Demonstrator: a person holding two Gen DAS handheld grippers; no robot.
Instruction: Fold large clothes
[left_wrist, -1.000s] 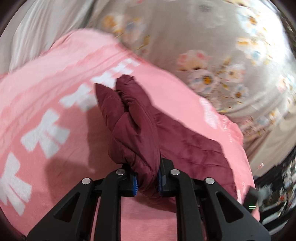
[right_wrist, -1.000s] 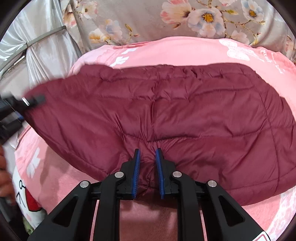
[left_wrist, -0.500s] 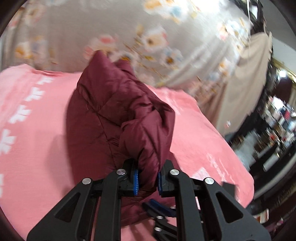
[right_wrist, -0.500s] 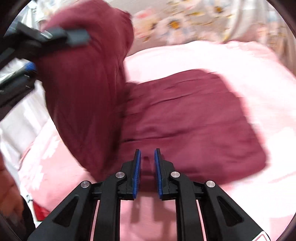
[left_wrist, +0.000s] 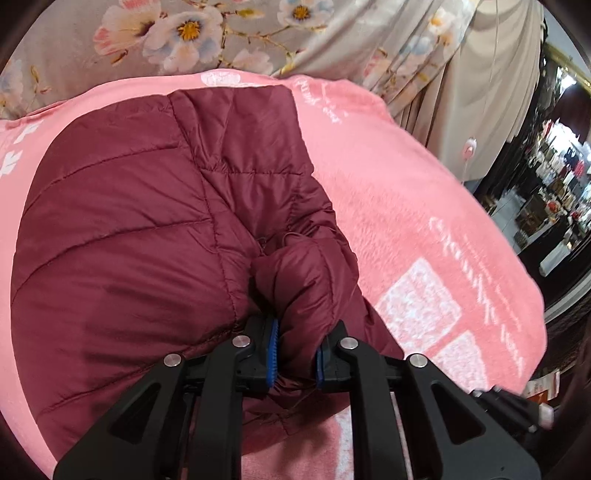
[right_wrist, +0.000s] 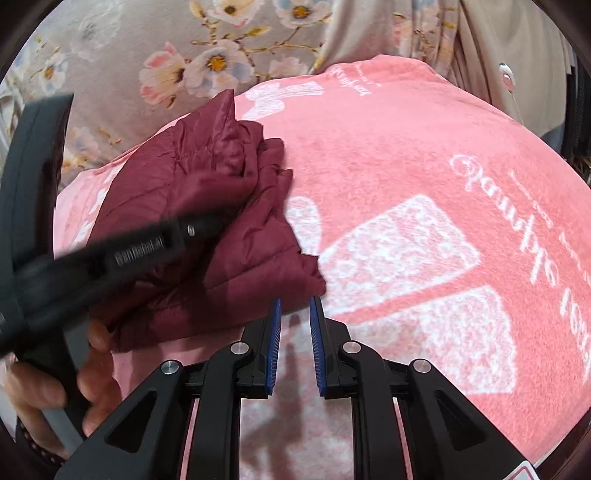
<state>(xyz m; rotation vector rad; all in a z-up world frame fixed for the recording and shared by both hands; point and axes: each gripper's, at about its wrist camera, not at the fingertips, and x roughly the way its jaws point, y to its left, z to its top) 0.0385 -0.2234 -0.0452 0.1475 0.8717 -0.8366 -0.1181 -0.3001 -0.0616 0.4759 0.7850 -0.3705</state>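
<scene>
A maroon quilted jacket (left_wrist: 129, 240) lies folded over on a pink blanket (left_wrist: 406, 221). My left gripper (left_wrist: 295, 325) is shut on a bunched fold of the jacket, which bulges out between its blue pads. In the right wrist view the jacket (right_wrist: 221, 184) sits at the left, and its near corner reaches the tips of my right gripper (right_wrist: 295, 301). That gripper's jaws stand narrow, pinching only the corner's edge, and pink blanket (right_wrist: 406, 166) shows through the gap lower down. The left gripper's black finger (right_wrist: 147, 251) crosses the jacket, held by a hand (right_wrist: 55, 387).
A grey floral cloth (left_wrist: 184, 29) hangs behind the blanket, with a beige curtain (left_wrist: 480, 92) to its right. The blanket's right edge drops off toward a dark room with cluttered shelves (left_wrist: 554, 184). White print marks the blanket (right_wrist: 406, 240) to the right of the jacket.
Both grippers swept rightward with the jacket, folding its left half over the right. The jacket went from spread wide to a compact doubled pile, and the left gripper rolled as it came across.
</scene>
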